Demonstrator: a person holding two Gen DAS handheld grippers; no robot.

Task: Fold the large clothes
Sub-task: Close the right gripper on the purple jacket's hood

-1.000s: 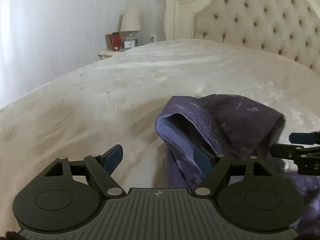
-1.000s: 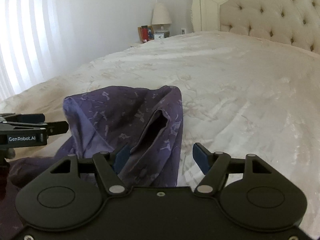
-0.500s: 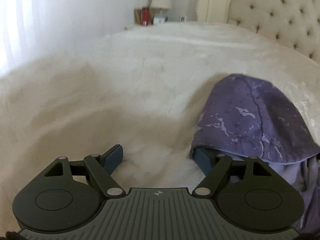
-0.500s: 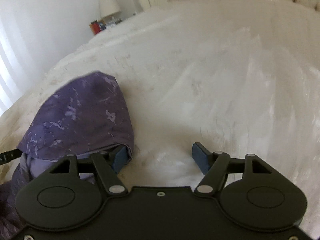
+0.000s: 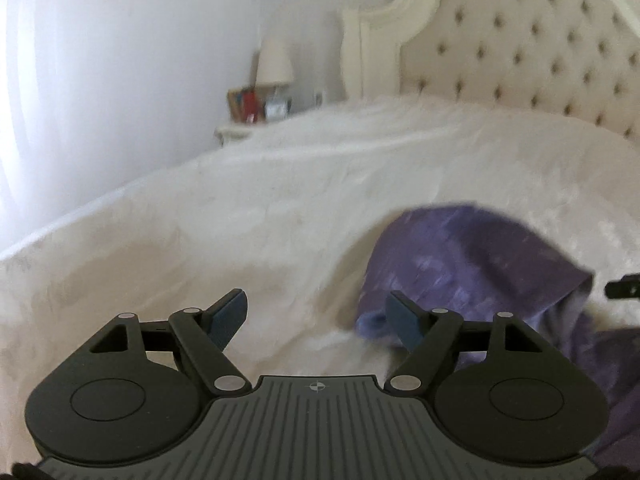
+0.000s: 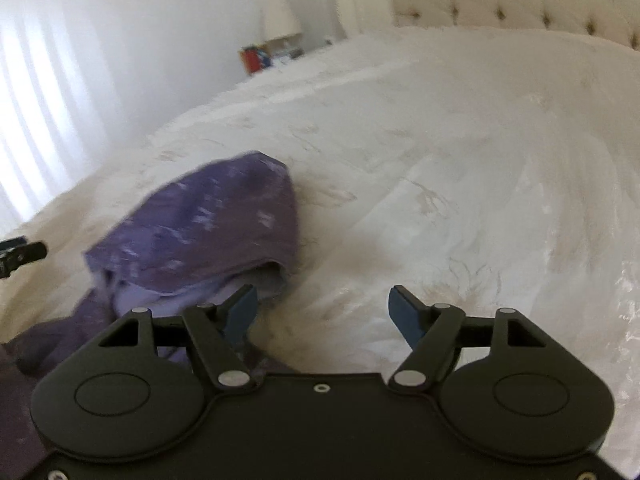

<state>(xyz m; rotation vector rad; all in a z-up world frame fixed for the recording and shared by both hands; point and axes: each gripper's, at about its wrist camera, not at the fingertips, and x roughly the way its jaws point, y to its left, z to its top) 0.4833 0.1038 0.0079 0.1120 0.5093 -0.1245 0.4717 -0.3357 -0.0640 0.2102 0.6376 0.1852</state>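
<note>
Open bedspread (image 5: pixel 240 220) stretches from nine to twelve o'clock. A purple garment (image 5: pixel 480 256) heaps at two o'clock.

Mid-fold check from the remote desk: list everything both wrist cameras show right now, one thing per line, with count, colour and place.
purple garment: one, purple with pale marbling, lying bunched on the bed between the two grippers
bed cover: one, cream white, spread over the whole bed
headboard: one, cream, tufted, at the far end of the bed
nightstand: one, white, beside the bed by the wall
lamp: one, pale shade, on the nightstand
small items: several, one red, blurred, on the nightstand
curtain: white, backlit, along the wall
left gripper: black with blue pads, open, nothing between them
right gripper: black with blue pads, jaws opening, only bed cover between them
</note>
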